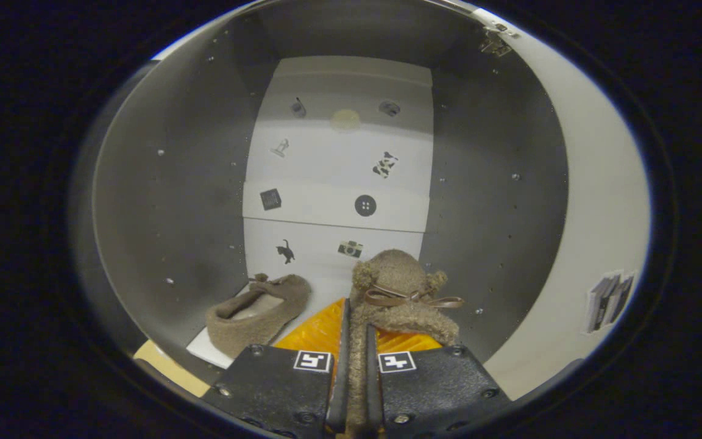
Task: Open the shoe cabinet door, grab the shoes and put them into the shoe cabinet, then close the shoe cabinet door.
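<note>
My gripper (354, 317) is shut on a fuzzy tan shoe (403, 292) with a brown bow, pinching its edge between both fingers. The shoe hangs just ahead of the fingers, inside the mouth of the open shoe cabinet (168, 201). A second matching tan shoe (259, 314) lies on the cabinet's white floor, to the left of the held one. The cabinet has grey side walls and a white back panel (339, 177) with small stickers. The open cabinet door (601, 213) stands to the right, hinged at the top right.
A white shelf ledge (333, 213) crosses the cabinet's back at mid-height. A sticker (610, 299) sits on the inside of the door. A strip of pale wooden floor (162, 363) shows below the cabinet's front left corner.
</note>
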Demonstrator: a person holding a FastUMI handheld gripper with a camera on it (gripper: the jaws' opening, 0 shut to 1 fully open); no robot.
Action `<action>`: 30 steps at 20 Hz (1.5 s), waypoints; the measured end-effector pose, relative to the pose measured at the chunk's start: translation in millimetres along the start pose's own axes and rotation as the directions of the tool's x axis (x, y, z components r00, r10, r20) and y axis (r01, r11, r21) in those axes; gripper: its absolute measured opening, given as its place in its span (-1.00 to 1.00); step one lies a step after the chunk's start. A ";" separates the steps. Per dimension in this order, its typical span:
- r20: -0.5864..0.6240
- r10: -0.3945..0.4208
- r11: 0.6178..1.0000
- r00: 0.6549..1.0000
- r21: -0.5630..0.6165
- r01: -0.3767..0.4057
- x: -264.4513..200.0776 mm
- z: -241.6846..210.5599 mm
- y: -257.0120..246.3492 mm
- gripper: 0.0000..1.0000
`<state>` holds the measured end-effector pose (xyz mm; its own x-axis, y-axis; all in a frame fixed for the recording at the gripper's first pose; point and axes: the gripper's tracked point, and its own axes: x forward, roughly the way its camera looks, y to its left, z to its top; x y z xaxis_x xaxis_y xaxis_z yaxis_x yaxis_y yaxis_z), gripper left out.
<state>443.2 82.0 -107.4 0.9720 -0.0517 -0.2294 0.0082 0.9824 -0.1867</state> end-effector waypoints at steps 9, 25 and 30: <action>-0.052 0.059 0.996 0.997 -0.067 -0.062 75.5 -31.9 29.9 -0.67; -0.163 0.139 0.990 0.977 -0.012 -0.143 20.7 -42.5 39.2 1.00; -0.161 0.075 0.995 0.984 -0.055 -0.085 1.7 -42.6 28.3 1.00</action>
<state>435.0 102.0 -153.8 0.9193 -0.0058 -0.3936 -0.0874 0.9719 -0.2185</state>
